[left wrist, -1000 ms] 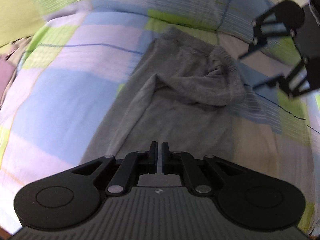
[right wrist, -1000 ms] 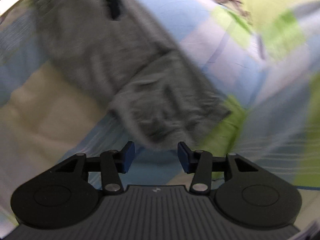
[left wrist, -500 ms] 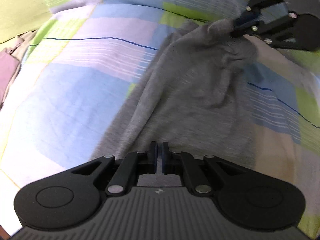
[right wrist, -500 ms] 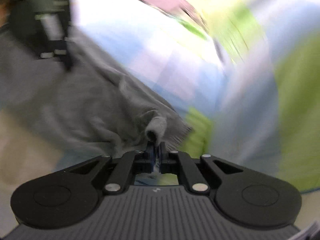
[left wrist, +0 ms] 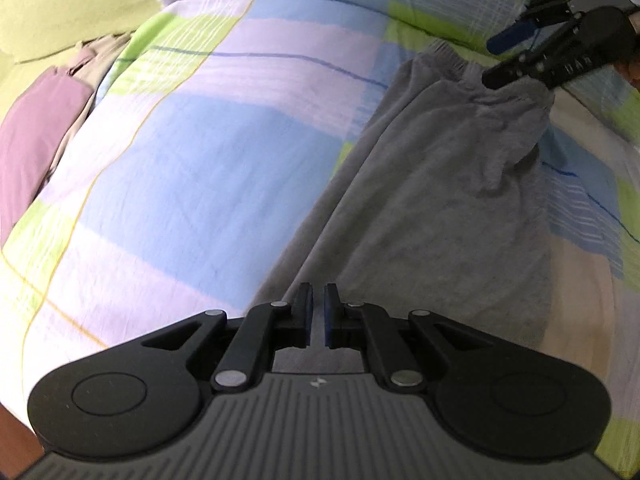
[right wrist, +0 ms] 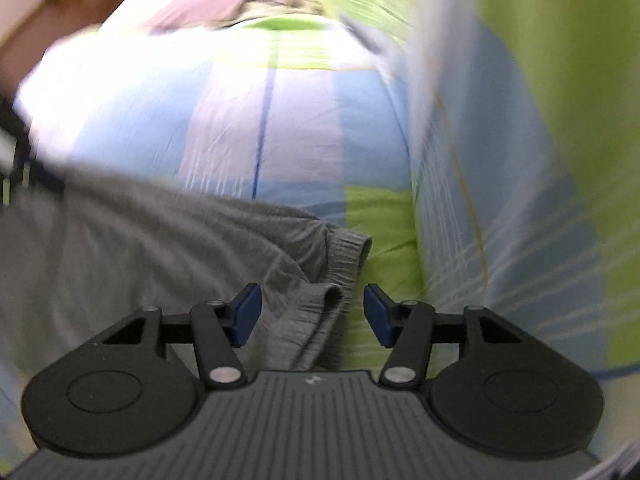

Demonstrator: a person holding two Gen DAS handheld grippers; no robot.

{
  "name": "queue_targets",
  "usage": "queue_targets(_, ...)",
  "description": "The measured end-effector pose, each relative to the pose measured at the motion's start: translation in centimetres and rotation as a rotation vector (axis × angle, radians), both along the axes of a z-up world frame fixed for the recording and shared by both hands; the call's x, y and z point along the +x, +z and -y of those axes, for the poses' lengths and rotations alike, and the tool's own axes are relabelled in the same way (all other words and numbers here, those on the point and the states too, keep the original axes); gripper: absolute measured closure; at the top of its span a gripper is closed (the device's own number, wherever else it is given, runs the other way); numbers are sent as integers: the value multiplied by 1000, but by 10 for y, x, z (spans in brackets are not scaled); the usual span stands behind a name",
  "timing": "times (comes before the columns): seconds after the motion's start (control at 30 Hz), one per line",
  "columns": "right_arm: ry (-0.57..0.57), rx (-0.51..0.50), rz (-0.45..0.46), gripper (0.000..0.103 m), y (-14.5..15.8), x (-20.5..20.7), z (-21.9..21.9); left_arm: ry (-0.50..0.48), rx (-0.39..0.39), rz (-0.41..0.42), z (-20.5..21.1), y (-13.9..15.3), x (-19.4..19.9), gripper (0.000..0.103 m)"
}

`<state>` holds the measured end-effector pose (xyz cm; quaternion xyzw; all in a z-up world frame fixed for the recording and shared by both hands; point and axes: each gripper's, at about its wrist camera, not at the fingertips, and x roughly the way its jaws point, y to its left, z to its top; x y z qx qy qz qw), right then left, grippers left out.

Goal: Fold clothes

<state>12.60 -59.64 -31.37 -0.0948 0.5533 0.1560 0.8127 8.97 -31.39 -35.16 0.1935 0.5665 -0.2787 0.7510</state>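
A pair of grey knit trousers with a ribbed elastic waistband (left wrist: 436,184) lies stretched across the checked bedspread of pale blue, lilac and lime green (left wrist: 192,168), running from the bottom centre of the left wrist view up to its upper right. The black left gripper (left wrist: 316,312) sits at the bottom centre of that view, right at the near end of the grey cloth, its jaws drawn almost together with only a thin slit between the pads; whether any cloth is pinched in that slit I cannot tell.

In the upper right of the same view the black right gripper (left wrist: 496,60) hangs at the waistband end, one blue pad raised clear above the cloth, the other finger down on the gathered edge. In the right wrist view that gripper (right wrist: 312,312) stands with its jaws wide apart, blue pads (right wrist: 246,314) on either side of a rumpled fold of waistband (right wrist: 336,272) that lies loose between them, untouched on the right side.

A folded mauve garment (left wrist: 36,136) rests at the left edge of the left wrist view, with a beige piece of cloth (left wrist: 100,56) just beside it.
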Motion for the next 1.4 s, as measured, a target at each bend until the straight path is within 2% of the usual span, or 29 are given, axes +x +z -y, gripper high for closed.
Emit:
queue_targets(0.1, -105, 44, -59, 65, -13, 2, 7, 15, -2, -20, -6, -4, 1, 100)
queue_targets(0.17, -134, 51, -62, 96, -22, 3, 10, 13, -4, -33, -8, -9, 1, 99)
queue_targets(0.27, -96, 46, -10, 99, -20, -2, 6, -4, 0, -21, -9, -14, -1, 99)
queue_targets(0.47, 5, -47, 246, 100, 9, -18, -9, 3, 4, 8, -12, -12, -5, 99)
queue_targets(0.57, -11, -67, 317, 100, 11, -17, -6, 14, 10, 21, -14, -13, -6, 99)
queue_targets(0.7, -32, -69, 295, 100, -5, -9, 0, 25, 11, 40, -18, -12, -8, 99)
queue_targets(0.73, -35, -84, 263, 100, -16, -5, 1, 27, 10, 45, -19, -12, -9, 99)
queue_targets(0.8, -43, -94, 236, 98, -27, -3, 2, 34, 6, 53, -22, -11, -10, 98)
queue_targets(0.83, -56, -113, 221, 92, -33, -1, 2, 38, 4, 57, -23, -9, -11, 98)
queue_targets(0.87, -67, -135, 222, 77, -35, 0, 1, 40, 3, 59, -24, -8, -11, 98)
queue_targets(0.93, -94, -211, 282, 58, -27, -5, -6, 46, -4, 61, -31, -1, -12, 98)
queue_targets(1.03, -132, -292, 397, 45, -2, -22, -23, 48, -10, 51, -44, 10, -18, 98)
queue_targets(1.13, -188, -275, 462, 43, 18, -50, -44, 36, 13, 24, -63, 21, -30, 97)
queue_targets(1.2, -257, -247, 449, 43, 24, -73, -59, 7, 47, 11, -82, 30, -42, 96)
queue_targets(1.27, -362, -155, 380, 43, 28, -106, -79, -20, 80, 7, -98, 37, -51, 82)
queue_targets(1.33, -410, -50, 314, 44, 27, -136, -100, -41, 113, 21, -115, 46, -62, 80)
queue_targets(1.4, -433, 43, 258, 44, 24, -173, -130, -54, 108, 34, -129, 56, -71, 80)
